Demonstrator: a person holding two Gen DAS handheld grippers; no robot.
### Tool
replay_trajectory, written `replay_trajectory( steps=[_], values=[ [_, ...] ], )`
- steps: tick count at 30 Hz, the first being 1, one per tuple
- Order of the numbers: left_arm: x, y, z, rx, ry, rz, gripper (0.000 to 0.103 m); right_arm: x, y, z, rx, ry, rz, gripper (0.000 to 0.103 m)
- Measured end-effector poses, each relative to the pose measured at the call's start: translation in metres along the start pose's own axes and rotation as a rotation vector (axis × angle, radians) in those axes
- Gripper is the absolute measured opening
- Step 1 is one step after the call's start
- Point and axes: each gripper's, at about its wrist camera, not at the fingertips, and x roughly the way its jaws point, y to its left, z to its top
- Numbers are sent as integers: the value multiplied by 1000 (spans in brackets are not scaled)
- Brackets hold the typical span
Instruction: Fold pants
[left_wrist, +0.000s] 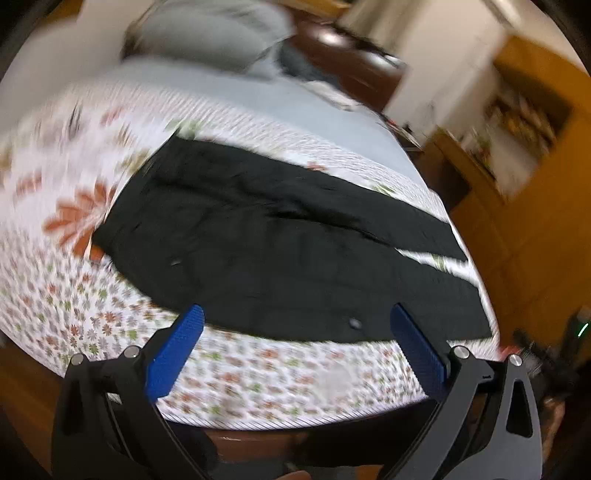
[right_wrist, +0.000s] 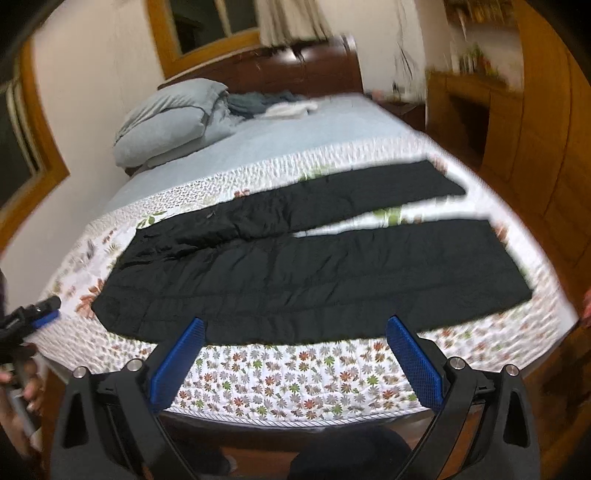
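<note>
Black pants (right_wrist: 295, 273) lie flat across a floral quilt (right_wrist: 280, 380) on the bed, waist at the left, two legs stretched to the right with a gap between them. In the left wrist view the pants (left_wrist: 280, 251) fill the middle. My left gripper (left_wrist: 295, 314) is open and empty, held above the quilt's near edge by the waist end. My right gripper (right_wrist: 295, 325) is open and empty, above the near edge of the near leg. The left gripper also shows at the far left of the right wrist view (right_wrist: 44, 314).
A grey pillow (right_wrist: 166, 118) and heaped clothes (right_wrist: 266, 103) lie at the head of the bed by a dark wooden headboard (right_wrist: 280, 70). Wooden cabinets (right_wrist: 535, 166) stand to the right. The bed's foot edge (right_wrist: 295, 421) is right below the grippers.
</note>
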Motion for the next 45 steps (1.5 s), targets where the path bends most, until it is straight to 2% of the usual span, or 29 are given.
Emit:
replay_trajectory(
  steps=[1, 4, 5, 6, 7, 8, 9, 11, 17, 21, 23, 24, 25, 26, 29, 35, 37, 38, 39, 40, 41, 42, 45],
  values=[
    [7, 27, 10, -57, 16, 3, 100, 12, -22, 2, 52, 24, 34, 100],
    [29, 108, 36, -217, 20, 81, 100, 45, -86, 3, 225, 99, 94, 100],
    [34, 124, 40, -257, 19, 76, 100, 53, -103, 2, 269, 115, 114, 100],
    [42, 144, 44, -311, 34, 39, 100, 65, -127, 0, 333, 134, 126, 100],
    [53, 161, 48, -361, 79, -15, 100, 74, -148, -2, 384, 142, 132, 100],
    [62, 170, 50, -397, 122, -32, 100, 82, -169, -5, 428, 149, 139, 100],
    [72, 182, 50, -439, 157, -18, 100, 88, -183, -7, 463, 157, 148, 100],
    [84, 198, 51, -480, 161, -4, 100, 99, -216, -13, 549, 154, 181, 100],
    [116, 199, 66, -451, 183, -16, 100, 111, -276, -27, 698, 103, 257, 100],
    [128, 185, 70, -398, 181, 32, 96, 115, -306, -34, 777, 60, 342, 100],
    [131, 180, 67, -374, 187, 86, 73, 116, -315, -36, 801, 43, 361, 99],
    [132, 180, 66, -364, 188, 101, 68, 114, -323, -36, 825, 23, 372, 100],
    [132, 181, 65, -360, 183, 122, 55, 111, -331, -37, 848, 4, 378, 100],
    [131, 181, 66, -364, 180, 133, 47, 110, -340, -39, 872, -14, 389, 100],
    [124, 195, 61, -409, 151, 95, 38, 108, -357, -39, 924, -40, 419, 100],
    [118, 204, 52, -444, 125, 72, 37, 112, -367, -40, 964, -90, 438, 100],
    [116, 202, 51, -441, 126, 88, 37, 113, -368, -39, 965, -104, 439, 94],
    [116, 201, 52, -440, 126, 96, 35, 114, -367, -38, 956, -104, 428, 81],
    [116, 199, 52, -438, 125, 116, 33, 116, -365, -35, 935, -91, 397, 61],
    [116, 196, 52, -429, 126, 138, 30, 119, -363, -35, 921, -75, 378, 47],
    [117, 192, 54, -420, 126, 151, 23, 125, -361, -34, 913, -47, 372, 22],
    [115, 189, 55, -422, 127, 149, 19, 126, -358, -37, 912, -28, 362, 12],
    [106, 187, 61, -450, 125, 148, 13, 126, -353, -32, 884, -20, 321, 7]
  ],
)
